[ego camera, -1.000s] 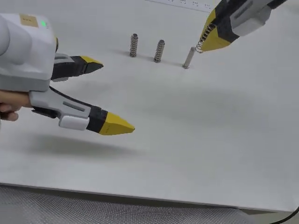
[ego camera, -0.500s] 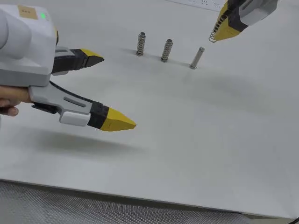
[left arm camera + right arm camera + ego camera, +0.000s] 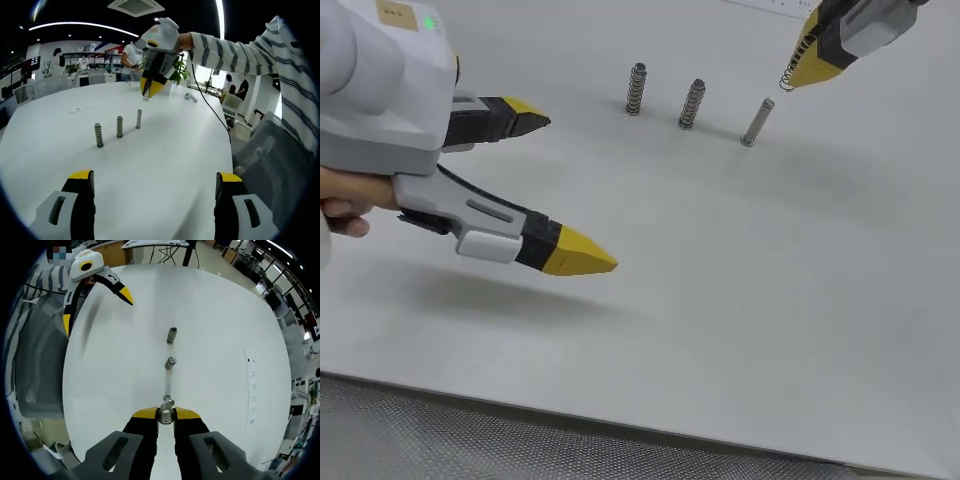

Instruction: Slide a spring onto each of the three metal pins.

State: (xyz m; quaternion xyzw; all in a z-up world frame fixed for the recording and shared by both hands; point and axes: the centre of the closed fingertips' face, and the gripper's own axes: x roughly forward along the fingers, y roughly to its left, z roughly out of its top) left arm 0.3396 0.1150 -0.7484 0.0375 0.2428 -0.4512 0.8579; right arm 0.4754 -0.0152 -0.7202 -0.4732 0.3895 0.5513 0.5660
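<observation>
Hovering over the far right of the white workbench [image 3: 740, 300], the right gripper [image 3: 808, 72] is clenched on a spring [image 3: 787, 78]; the spring hangs from between its yellow tips, just above and to the right of the bare metal pin [image 3: 756, 122], and does not touch it; in the right gripper view the spring sits pinched between the jaws, with the pin's top just beyond it. That pin stands upright at the right end of a row of three; the middle pin [image 3: 692, 103] and the left pin [image 3: 636, 89] each already carry a spring along their length. At the near left the left gripper [image 3: 565, 192] is held above the bench, well apart from the pins; its jaws are spread wide and grasp nothing; a hand [image 3: 350, 205] grips its handle.
</observation>
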